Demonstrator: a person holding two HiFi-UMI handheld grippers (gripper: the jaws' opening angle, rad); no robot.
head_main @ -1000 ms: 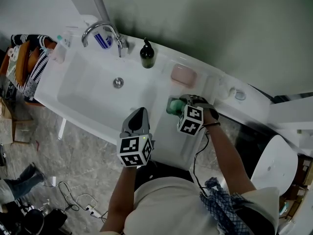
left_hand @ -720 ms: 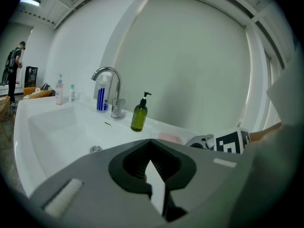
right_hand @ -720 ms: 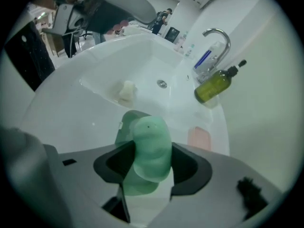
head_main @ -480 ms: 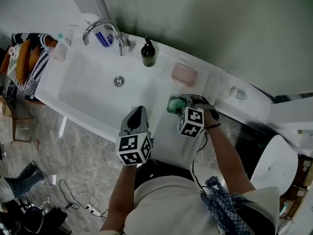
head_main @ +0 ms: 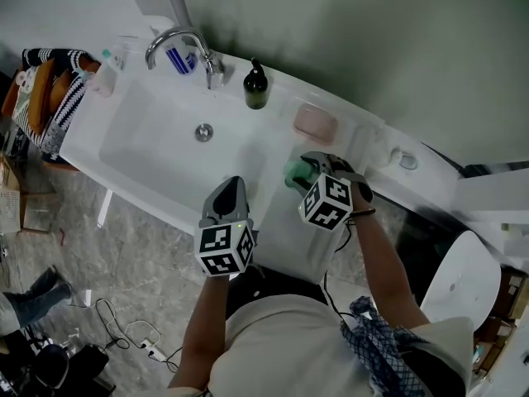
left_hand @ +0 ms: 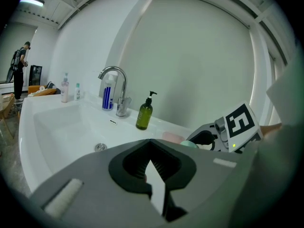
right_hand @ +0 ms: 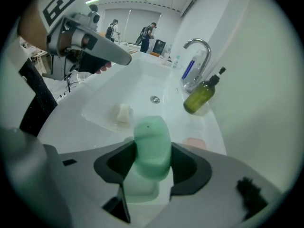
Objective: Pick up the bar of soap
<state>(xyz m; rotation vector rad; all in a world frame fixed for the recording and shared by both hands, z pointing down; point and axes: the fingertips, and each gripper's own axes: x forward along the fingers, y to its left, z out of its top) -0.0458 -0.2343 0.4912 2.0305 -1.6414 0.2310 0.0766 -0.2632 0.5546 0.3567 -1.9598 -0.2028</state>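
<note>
At the far left edge a black-and-white striped cloth (head_main: 40, 89) lies bunched over a basket beside the counter (head_main: 285, 226), which is white, glossy and moulded in one piece with a deep rectangular basin (head_main: 157, 151). A round metal drain (head_main: 204, 131) sits in the basin floor, and a curved chrome faucet (head_main: 183, 44) arches over its back rim, a blue tube (head_main: 177, 59) standing just behind the spout. The left tongs (head_main: 233, 190), matte grey with ribbed dark pads, hang over the basin's front edge; their jaws are drawn narrow, tips meeting, with nothing between them. Right of the faucet stands a dark green pump bottle (head_main: 255, 85) with a black nozzle. Farther right, a pink rounded soap (head_main: 315, 123) rests flat on the counter's back ledge. Just in front of it the right tongs (head_main: 306, 169) are clamped on the bar of soap (right_hand: 152, 146), a pale green, smooth, waxy block with rounded corners, gripped on its two flat sides and standing on end above a paler green shape on the counter.
</note>
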